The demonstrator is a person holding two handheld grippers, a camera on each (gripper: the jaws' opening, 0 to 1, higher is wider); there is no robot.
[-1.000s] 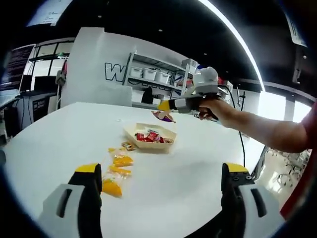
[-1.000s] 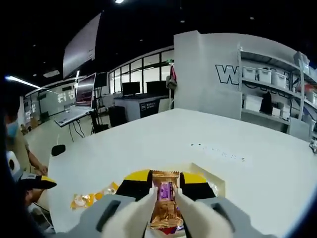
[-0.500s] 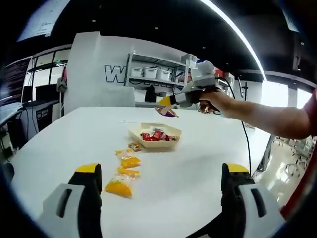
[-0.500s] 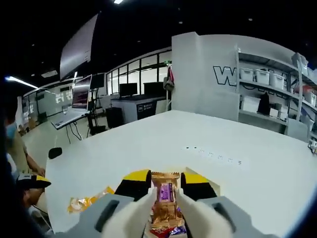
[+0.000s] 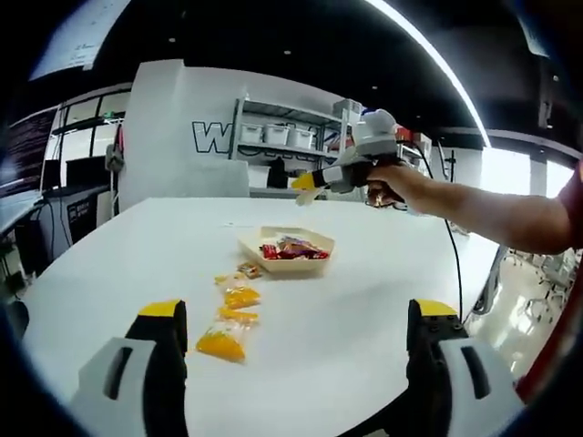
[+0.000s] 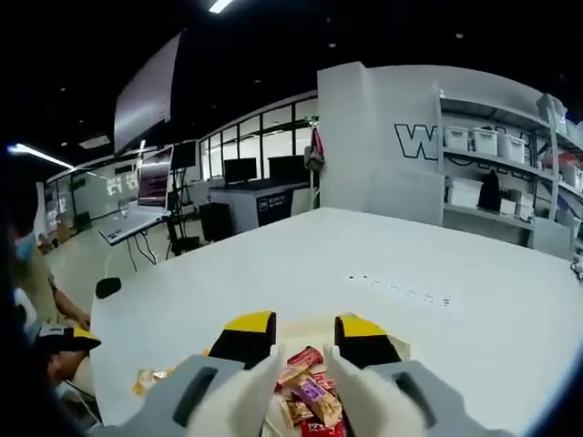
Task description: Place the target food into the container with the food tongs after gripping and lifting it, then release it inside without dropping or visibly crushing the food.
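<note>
One cardboard tray of wrapped candies sits mid-table; three yellow packets lie beside it. Right gripper above the tray and left gripper, jaws wide, hold nothing.

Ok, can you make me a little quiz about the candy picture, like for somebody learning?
1. True or false: the right claw is squeezing a candy.
2. Where do the red candies lie? A) in the tray B) on the shelf C) on the floor
3. What lies on the white table in front of the left claw?

Key:
1. False. Its jaws are apart with nothing between them, above the tray.
2. A.
3. Yellow snack packets, in a row leading toward the tray.
</note>
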